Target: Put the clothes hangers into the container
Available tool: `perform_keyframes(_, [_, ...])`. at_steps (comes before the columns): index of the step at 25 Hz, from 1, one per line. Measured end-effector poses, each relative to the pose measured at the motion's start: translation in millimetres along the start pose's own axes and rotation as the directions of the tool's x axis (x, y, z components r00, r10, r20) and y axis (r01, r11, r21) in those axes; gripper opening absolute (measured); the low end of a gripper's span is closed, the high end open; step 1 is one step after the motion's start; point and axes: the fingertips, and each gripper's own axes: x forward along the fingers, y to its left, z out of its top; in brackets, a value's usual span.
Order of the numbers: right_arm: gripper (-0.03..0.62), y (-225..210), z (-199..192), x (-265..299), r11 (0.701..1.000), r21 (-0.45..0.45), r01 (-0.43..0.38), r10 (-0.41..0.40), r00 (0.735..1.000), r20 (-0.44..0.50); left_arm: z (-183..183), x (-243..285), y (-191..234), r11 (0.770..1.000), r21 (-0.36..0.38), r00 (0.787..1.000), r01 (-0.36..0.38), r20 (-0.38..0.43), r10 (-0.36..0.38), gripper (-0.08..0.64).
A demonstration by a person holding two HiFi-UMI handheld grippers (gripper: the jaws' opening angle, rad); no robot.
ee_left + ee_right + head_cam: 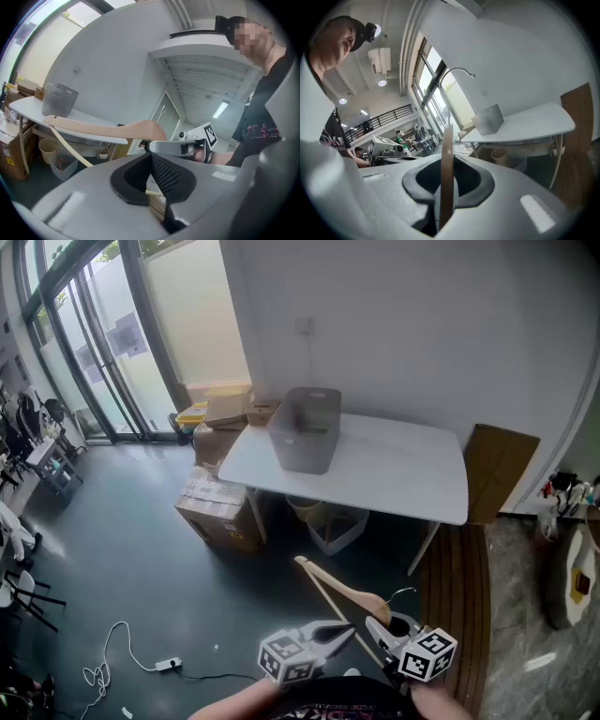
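A wooden clothes hanger [347, 589] with a metal hook hangs in the air low in the head view, in front of the white table [403, 474]. My right gripper [380, 626] is shut on it near the hook. In the right gripper view the wood [446, 164] stands edge-on between the pads. My left gripper [345, 634] sits just left of it with its jaws together at the tip, and the hanger's arm [117, 129] runs across above it. The grey container [305, 427] stands on the table's left part, far from both grippers.
Cardboard boxes [220, 512] are stacked at the table's left end. A clear bin [336, 526] stands under it. A brown board [497, 470] leans on the wall at the right. A cable and power strip [169, 665] lie on the dark floor at the left.
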Motion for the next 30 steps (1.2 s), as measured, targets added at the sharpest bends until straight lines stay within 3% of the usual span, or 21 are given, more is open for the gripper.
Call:
perform_keyframes(11, [0.054,4.9,-2.6,2.8,1.000,-0.003,-0.001,0.001,1.000,0.001,0.2,-8.7,0.4,1.000,0.001,1.000,-0.009,0.008,0.009,0.005])
perform_keyframes(19, [0.054,-1.5,2.4,1.3,0.998,0.067,0.007,-0.009,0.999,0.035,-0.6,-8.0,1.5,1.000,0.001,1.000,-0.009,-0.001,0.009,0.005])
perform_keyframes(30, [0.054,-14.9,10.6,-3.5,0.997,0.069,-0.018,0.016,1.000,0.025,10.3,4.0,0.7,0.999,0.010,0.999,-0.039,0.004,0.039,0.005])
